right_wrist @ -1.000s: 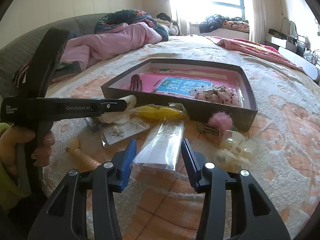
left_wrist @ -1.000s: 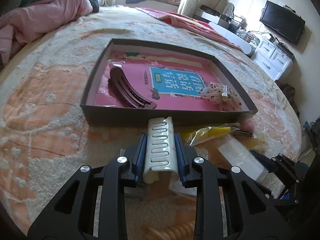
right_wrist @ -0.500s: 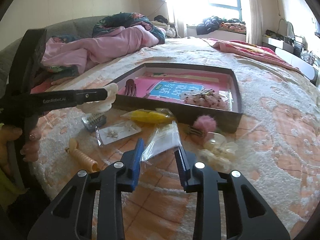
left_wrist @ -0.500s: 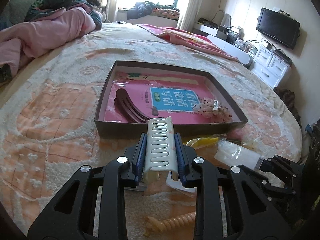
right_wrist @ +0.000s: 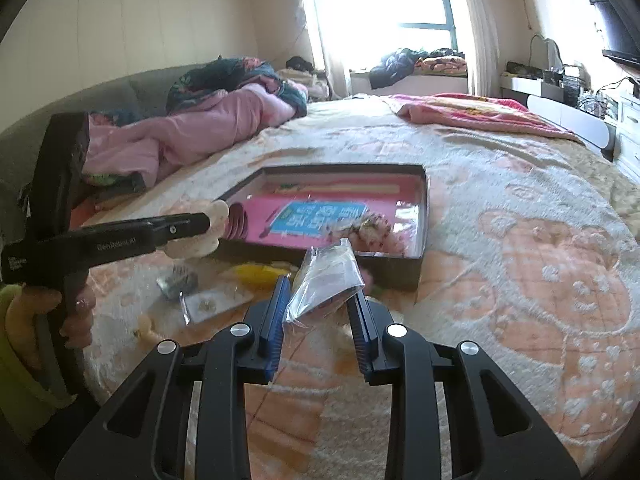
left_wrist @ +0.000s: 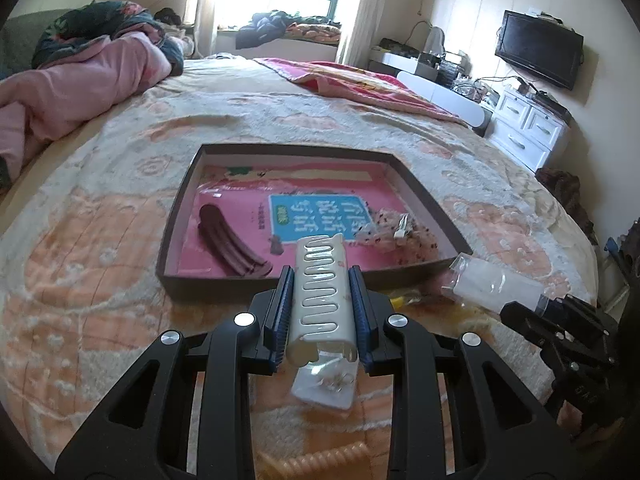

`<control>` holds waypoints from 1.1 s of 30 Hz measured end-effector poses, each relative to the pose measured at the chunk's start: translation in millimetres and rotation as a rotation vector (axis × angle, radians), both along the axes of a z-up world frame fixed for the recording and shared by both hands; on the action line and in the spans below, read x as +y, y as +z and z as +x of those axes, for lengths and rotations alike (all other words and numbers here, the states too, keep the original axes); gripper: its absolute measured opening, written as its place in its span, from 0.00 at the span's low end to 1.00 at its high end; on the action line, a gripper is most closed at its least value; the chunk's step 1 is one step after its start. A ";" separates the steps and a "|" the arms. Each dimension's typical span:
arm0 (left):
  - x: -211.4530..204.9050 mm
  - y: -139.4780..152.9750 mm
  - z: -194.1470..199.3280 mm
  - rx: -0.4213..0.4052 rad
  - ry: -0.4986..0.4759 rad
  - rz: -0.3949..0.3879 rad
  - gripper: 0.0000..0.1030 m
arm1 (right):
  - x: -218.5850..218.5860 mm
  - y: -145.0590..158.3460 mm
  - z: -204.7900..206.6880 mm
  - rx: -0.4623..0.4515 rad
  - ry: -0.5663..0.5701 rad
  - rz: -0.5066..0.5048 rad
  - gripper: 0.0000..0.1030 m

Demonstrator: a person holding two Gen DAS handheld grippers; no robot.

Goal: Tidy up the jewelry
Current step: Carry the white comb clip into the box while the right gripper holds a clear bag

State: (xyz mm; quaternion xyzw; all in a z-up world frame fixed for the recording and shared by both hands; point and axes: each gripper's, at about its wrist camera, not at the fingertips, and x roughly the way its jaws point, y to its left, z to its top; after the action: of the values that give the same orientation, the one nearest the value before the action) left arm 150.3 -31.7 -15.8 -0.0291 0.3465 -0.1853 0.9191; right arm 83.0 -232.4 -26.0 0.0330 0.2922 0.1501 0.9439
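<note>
Tongs [left_wrist: 322, 312] clamp ribbed cream hair clip [left_wrist: 322, 292]; other tongs [right_wrist: 320, 312] pinch crinkly bag [right_wrist: 326, 276].

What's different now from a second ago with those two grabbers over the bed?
The right gripper closed on the clear plastic bag and lifted it off the bedspread. The left gripper, with the cream hair clip clamped throughout, rose a little towards the dark tray. The brown hair clip and dotted bow in the tray stayed put.
</note>
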 end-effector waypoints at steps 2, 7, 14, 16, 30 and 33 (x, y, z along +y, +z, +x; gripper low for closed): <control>-5.0 2.6 3.2 -0.010 -0.006 0.006 0.19 | -2.5 3.5 3.3 -0.011 -0.007 0.002 0.27; -16.2 6.6 14.4 -0.025 -0.020 0.013 0.19 | -8.6 8.3 11.1 -0.026 -0.021 -0.001 0.27; -25.5 6.9 31.2 -0.029 -0.026 0.022 0.19 | -14.3 11.3 27.2 -0.042 -0.043 -0.017 0.27; -27.7 6.3 37.2 -0.027 -0.026 0.025 0.19 | -15.6 11.1 31.8 -0.045 -0.049 -0.025 0.27; -25.7 -16.4 72.4 0.019 -0.012 0.036 0.19 | -24.9 8.1 75.6 -0.052 -0.097 -0.052 0.27; -26.2 -21.6 77.1 0.032 -0.014 0.037 0.19 | -25.4 7.9 86.3 -0.052 -0.099 -0.060 0.27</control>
State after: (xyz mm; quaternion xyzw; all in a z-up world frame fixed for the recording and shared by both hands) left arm 227.4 -57.9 -37.4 -0.0124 0.3647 -0.1847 0.9125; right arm 169.4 -257.8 -18.1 0.0152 0.2698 0.0952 0.9581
